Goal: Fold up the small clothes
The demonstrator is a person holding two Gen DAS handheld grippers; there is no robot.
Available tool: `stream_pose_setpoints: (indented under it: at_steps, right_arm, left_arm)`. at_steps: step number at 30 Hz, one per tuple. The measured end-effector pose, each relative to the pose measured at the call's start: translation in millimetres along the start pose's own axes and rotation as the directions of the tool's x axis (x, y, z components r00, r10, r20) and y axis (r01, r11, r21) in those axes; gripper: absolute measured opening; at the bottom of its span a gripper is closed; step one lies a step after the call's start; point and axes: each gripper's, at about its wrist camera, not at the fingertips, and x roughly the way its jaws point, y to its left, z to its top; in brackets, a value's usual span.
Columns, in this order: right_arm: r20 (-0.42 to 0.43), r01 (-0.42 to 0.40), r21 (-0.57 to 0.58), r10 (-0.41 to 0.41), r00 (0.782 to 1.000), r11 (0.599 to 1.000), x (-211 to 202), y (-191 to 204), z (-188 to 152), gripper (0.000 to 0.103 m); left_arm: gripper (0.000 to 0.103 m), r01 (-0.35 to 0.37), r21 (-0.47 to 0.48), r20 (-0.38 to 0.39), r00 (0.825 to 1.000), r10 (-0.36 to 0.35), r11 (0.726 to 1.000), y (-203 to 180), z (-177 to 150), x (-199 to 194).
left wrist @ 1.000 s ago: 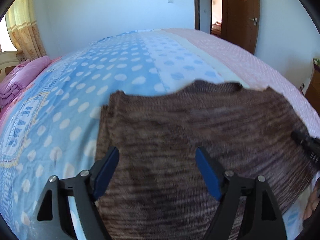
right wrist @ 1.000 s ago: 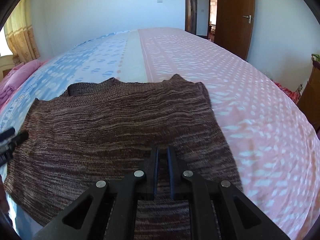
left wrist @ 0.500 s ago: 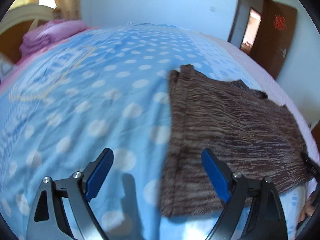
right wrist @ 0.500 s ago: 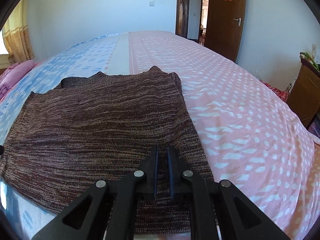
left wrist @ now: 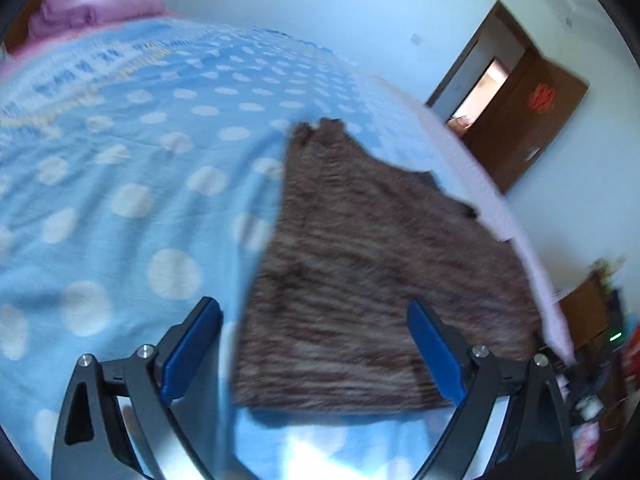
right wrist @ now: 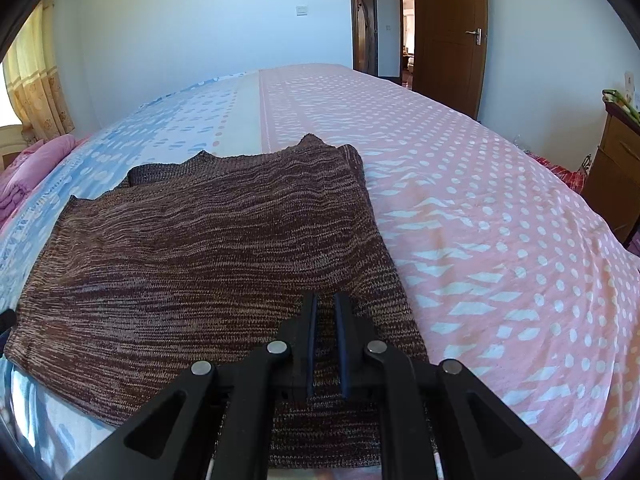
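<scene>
A brown striped knit garment (right wrist: 208,264) lies flat on the bed. It also shows in the left wrist view (left wrist: 372,272). My left gripper (left wrist: 316,336) is open, hovering over the garment's near left corner, one finger over the blue sheet and one over the knit. My right gripper (right wrist: 326,312) is nearly shut, its blue pads a narrow gap apart, low over the garment's near right part. I cannot tell whether cloth is pinched between them.
The bed has a blue dotted sheet (left wrist: 120,184) on the left and a pink dotted sheet (right wrist: 480,208) on the right. Pink folded bedding (left wrist: 96,12) lies at the headboard. A brown door (right wrist: 450,36) and a wooden cabinet (right wrist: 616,168) stand to the right.
My left gripper swung left off the middle of the garment to its left edge, then tilted. My right gripper drew back slightly toward the near edge, still nearly shut.
</scene>
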Motion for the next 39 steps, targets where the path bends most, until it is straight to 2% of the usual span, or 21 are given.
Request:
stream_pose_setpoints:
  at_steps: [1,2,5,9,13,15,18,22,25,27,30,34,35,36,37,38,39]
  right_arm:
    - [0.001,-0.003,0.002,0.003,1.000,1.000,0,0,0,0.009]
    - [0.001,-0.006,0.005,0.006,1.000,1.000,0,-1,0,0.009]
    - [0.000,-0.010,0.010,0.010,1.000,1.000,0,-1,-1,0.009]
    - [-0.002,-0.005,0.005,0.005,1.000,1.000,0,1,-1,0.009]
    - [0.001,-0.004,0.003,0.004,1.000,1.000,0,1,-1,0.009]
    - [0.000,-0.004,0.003,0.004,1.000,1.000,0,1,-1,0.009]
    - [0.000,-0.004,0.003,0.004,1.000,1.000,0,1,-1,0.009]
    - [0.000,-0.004,0.003,0.004,1.000,1.000,0,1,-1,0.009]
    - [0.000,-0.004,0.003,0.004,1.000,1.000,0,1,-1,0.009]
    - [0.000,-0.004,0.003,0.004,1.000,1.000,0,1,0,0.009]
    - [-0.001,-0.004,0.001,0.004,1.000,1.000,1,0,0,0.009]
    - [-0.001,-0.005,0.002,0.005,1.000,1.000,0,1,0,0.009]
    - [-0.001,-0.005,0.002,0.005,1.000,1.000,0,1,0,0.009]
    - [0.000,-0.006,0.003,0.006,1.000,1.000,0,1,0,0.009]
    - [0.001,-0.007,0.003,0.007,1.000,1.000,0,0,0,0.009]
    - [0.003,-0.008,0.004,0.008,1.000,1.000,0,0,0,0.009]
    - [0.007,-0.007,0.003,0.007,1.000,1.000,-1,0,0,0.009]
  left_arm:
    - [0.096,0.046,-0.030,-0.005,0.999,-0.046,0.998,0,4,2]
    - [0.096,0.054,-0.046,0.002,0.999,-0.054,0.997,-1,8,4]
    - [0.096,0.025,-0.037,0.009,1.000,-0.025,0.999,-2,19,18]
    - [0.095,0.040,-0.027,0.024,0.999,-0.040,0.999,0,19,20]
    - [0.064,0.085,-0.067,0.058,0.995,-0.081,0.994,13,13,10]
    - [0.060,0.112,-0.098,0.088,0.991,-0.104,0.989,19,11,4]
    - [0.060,0.102,-0.060,0.129,0.987,-0.094,0.993,12,7,-3]
    - [0.060,0.149,-0.022,0.108,0.983,-0.146,0.989,7,6,-2]
    - [0.060,0.177,-0.048,0.097,0.980,-0.172,0.983,10,7,1]
    - [0.065,0.155,-0.077,0.046,0.987,-0.152,0.985,12,11,13]
    - [0.072,0.150,-0.085,0.033,0.989,-0.147,0.985,9,21,19]
    - [0.071,0.181,-0.140,0.022,0.983,-0.180,0.973,13,36,33]
    - [0.068,0.184,-0.139,0.022,0.983,-0.183,0.973,13,38,35]
    - [0.053,0.175,-0.132,0.021,0.985,-0.174,0.976,13,40,38]
    - [0.029,0.160,-0.134,0.014,0.987,-0.160,0.978,15,39,41]
    - [0.021,0.146,-0.156,0.005,0.989,-0.147,0.977,20,37,44]
    - [0.019,0.160,-0.184,0.010,0.987,-0.161,0.970,25,36,45]
